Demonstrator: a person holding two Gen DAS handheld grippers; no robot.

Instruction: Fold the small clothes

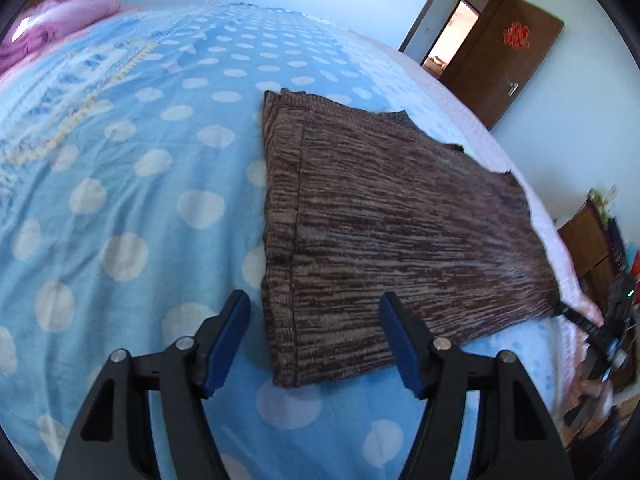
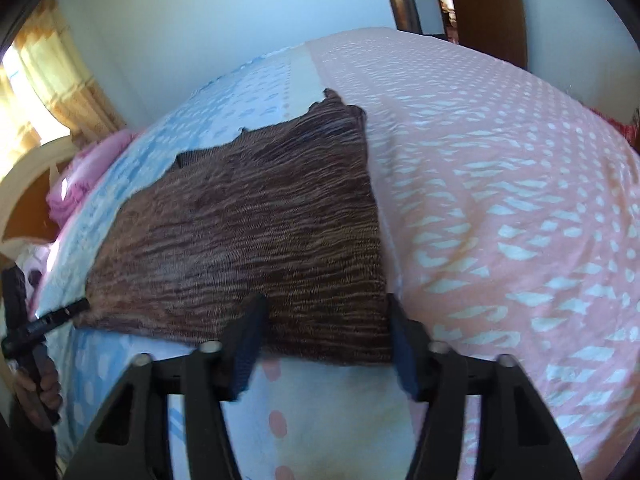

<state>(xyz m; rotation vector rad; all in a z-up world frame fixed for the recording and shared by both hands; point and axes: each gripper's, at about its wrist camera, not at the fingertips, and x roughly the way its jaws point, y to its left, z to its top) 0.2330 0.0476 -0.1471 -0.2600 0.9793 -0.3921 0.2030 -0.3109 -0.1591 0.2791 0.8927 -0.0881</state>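
Observation:
A brown striped knit garment (image 1: pixel 392 220) lies flat on the bed, folded along its left edge. My left gripper (image 1: pixel 316 340) is open, its blue-padded fingers astride the garment's near left corner, just above it. In the right wrist view the same garment (image 2: pixel 256 232) lies ahead; my right gripper (image 2: pixel 324 340) is open, its fingers astride the near right corner. The right gripper also shows at the far right of the left wrist view (image 1: pixel 576 316), at the garment's edge. The left gripper shows at the left of the right wrist view (image 2: pixel 60 312).
The bed has a blue sheet with white dots (image 1: pixel 120 200) and a pink patterned part (image 2: pixel 500 220). Pink bedding (image 1: pixel 60 20) lies at the head end. A brown door (image 1: pixel 500 60) and a wooden cabinet (image 1: pixel 592 240) stand beyond the bed.

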